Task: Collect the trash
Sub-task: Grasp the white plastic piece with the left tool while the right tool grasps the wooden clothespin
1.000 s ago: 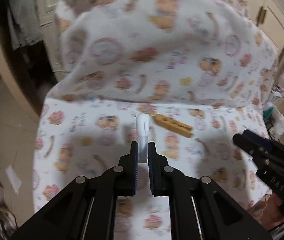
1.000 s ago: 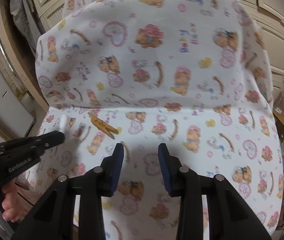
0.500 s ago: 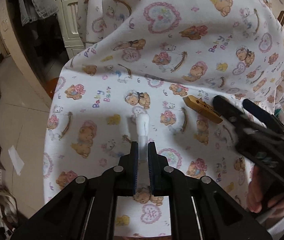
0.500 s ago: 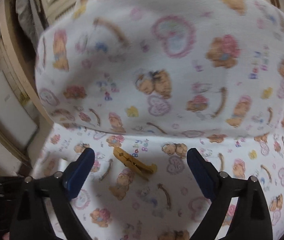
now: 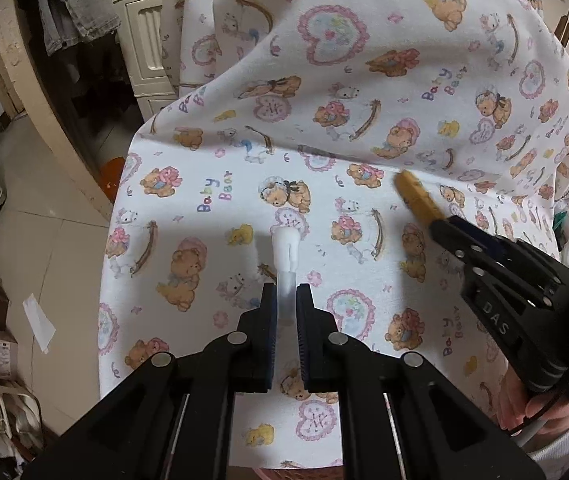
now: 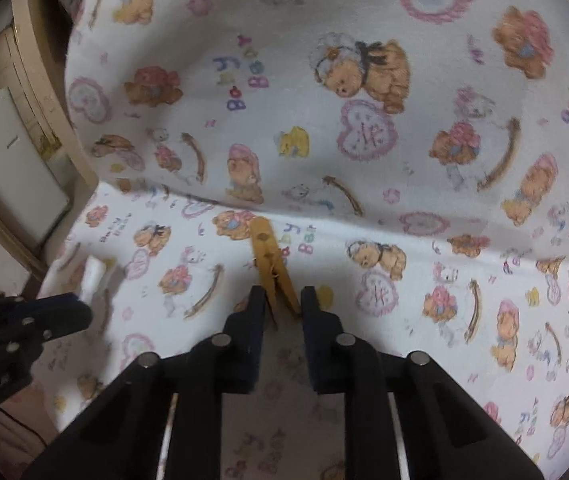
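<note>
1. Gripping a small white plastic piece (image 5: 284, 256), the left gripper (image 5: 285, 304) sat bottom centre of the left wrist view, jaws narrow and pinched on the piece's translucent stem, white end poking up past the fingertips.
2. Right gripper (image 6: 280, 300) filled the bottom centre of the right wrist view, jaws drawn in close on either side of the near end of a yellow clothespin (image 6: 270, 262). Pads looked to be touching or just beside it; frame was blurred, so I couldn't tell if the pinch was firm.
3. Clothespin lay flat on the bear-print cloth (image 6: 404, 300), its far end pointing up-frame toward the fold where the cloth rose.
4. Cross-check from the left wrist view: right gripper came in from the lower right, tips at the clothespin's (image 5: 416, 198) near end, right of frame centre. A hand (image 5: 524, 408) held that gripper at the lower right edge.
5. Right wrist view, left edge: left gripper's tip with the white piece just beyond it.
6. Cloth draped up over a rounded back, filling the upper half of both views.
7. Farther out, left wrist view: tiled floor (image 5: 44, 248) at left, a paper scrap (image 5: 38, 322) on it, grey garment (image 5: 80, 4) hanging upper left beside cream cabinet doors (image 5: 144, 32).
</note>
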Action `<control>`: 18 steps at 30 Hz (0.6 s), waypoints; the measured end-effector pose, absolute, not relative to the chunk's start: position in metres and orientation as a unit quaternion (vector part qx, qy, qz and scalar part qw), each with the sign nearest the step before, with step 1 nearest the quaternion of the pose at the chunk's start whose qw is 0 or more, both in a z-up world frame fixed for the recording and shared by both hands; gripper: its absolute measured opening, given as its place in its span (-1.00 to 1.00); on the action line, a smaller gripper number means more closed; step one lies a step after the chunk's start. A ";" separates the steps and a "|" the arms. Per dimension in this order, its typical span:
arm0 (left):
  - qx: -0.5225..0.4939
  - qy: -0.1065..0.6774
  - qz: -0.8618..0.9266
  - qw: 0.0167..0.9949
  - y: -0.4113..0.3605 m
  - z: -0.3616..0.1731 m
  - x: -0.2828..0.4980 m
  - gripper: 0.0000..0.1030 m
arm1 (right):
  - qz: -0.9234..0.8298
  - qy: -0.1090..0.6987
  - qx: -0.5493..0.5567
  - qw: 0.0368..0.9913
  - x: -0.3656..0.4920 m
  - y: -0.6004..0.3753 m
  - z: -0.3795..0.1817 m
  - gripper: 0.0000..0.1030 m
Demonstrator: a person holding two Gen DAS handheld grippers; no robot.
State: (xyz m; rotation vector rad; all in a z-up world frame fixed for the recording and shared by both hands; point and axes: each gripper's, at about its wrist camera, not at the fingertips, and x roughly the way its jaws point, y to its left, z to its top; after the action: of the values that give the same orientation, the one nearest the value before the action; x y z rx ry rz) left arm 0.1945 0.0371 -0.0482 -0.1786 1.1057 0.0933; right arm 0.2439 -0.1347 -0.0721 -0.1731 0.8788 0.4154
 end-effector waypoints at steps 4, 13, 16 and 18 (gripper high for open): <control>-0.080 0.517 0.046 0.851 0.038 -0.045 0.193 -0.84 | 0.171 0.417 -0.085 0.889 0.232 -0.147 -0.066 -0.73; -0.075 0.509 0.030 0.857 0.037 -0.039 0.181 -0.84 | 0.210 0.457 -0.064 0.862 0.177 -0.184 -0.056 -0.73; -0.072 0.505 0.027 0.859 0.035 -0.037 0.177 -0.84 | 0.243 0.456 -0.069 0.854 0.164 -0.182 -0.054 -0.56; -0.070 0.506 0.026 0.859 0.034 -0.037 0.175 -0.84 | 0.235 0.441 -0.082 0.862 0.161 -0.180 -0.053 -0.47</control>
State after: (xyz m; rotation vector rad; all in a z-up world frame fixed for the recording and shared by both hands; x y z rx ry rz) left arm 0.1752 0.0335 -0.0374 -0.1460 1.0618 0.0553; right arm 0.1613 -0.1803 -0.0525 -0.1729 0.9245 0.4929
